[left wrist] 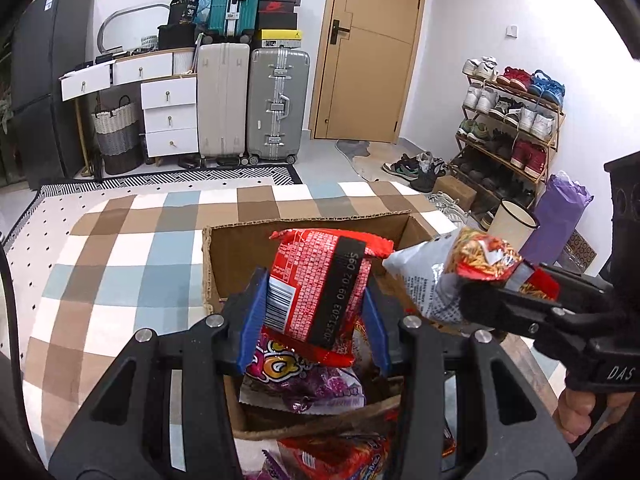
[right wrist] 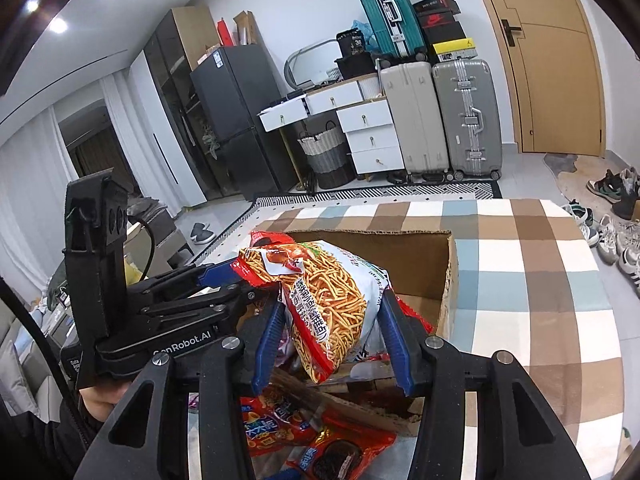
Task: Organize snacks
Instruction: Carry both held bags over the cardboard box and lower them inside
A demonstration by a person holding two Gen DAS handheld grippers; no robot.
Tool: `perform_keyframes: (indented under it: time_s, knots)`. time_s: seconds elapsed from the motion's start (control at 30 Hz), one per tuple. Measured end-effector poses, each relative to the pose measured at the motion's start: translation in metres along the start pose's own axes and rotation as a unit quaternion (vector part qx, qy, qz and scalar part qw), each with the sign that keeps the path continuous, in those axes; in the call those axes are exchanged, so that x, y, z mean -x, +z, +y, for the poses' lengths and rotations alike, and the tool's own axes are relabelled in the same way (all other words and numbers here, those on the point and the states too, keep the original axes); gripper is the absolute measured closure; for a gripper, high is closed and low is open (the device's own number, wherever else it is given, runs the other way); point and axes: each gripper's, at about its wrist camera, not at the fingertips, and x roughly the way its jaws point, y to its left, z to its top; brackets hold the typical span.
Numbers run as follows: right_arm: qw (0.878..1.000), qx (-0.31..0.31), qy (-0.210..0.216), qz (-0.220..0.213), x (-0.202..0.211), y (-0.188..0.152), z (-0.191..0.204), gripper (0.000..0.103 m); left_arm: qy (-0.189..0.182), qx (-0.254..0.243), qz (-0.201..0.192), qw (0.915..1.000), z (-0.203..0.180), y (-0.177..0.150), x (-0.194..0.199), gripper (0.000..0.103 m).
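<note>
Gripping a red packet between blue pads, the left gripper holds it over the open cardboard box, apparently ready to drop it in. To its right, the right gripper clamps a crinkly white-and-orange noodle bag above the same box. Both wrappers are glossy, soft film; more packets lie near the box on the checked desk.

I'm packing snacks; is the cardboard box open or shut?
Open: the cardboard box has no lid over its top, its brown inside walls show, and a purple snack bag lies inside.
</note>
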Motion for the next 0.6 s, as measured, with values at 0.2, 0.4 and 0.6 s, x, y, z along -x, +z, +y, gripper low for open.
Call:
perform_keyframes:
  time_s: [0.2,0.4,0.6]
  knots:
    - [1.000,-0.009,-0.007,0.008,-0.015,-0.001,-0.008,0.056,0.009,-0.002,0.005,0.9999,0.004,-0.001,-0.019,0.061]
    - [0.999,-0.018,-0.020,0.018,-0.029,-0.001,-0.016,0.055,0.011,-0.002,0.025,0.9996,0.008,0.000,-0.043,0.061]
    - [0.999,-0.022,-0.028,0.029,-0.043,-0.004,-0.024,0.055,0.009,-0.019,0.033,0.9992,0.005,-0.005,-0.057,0.061]
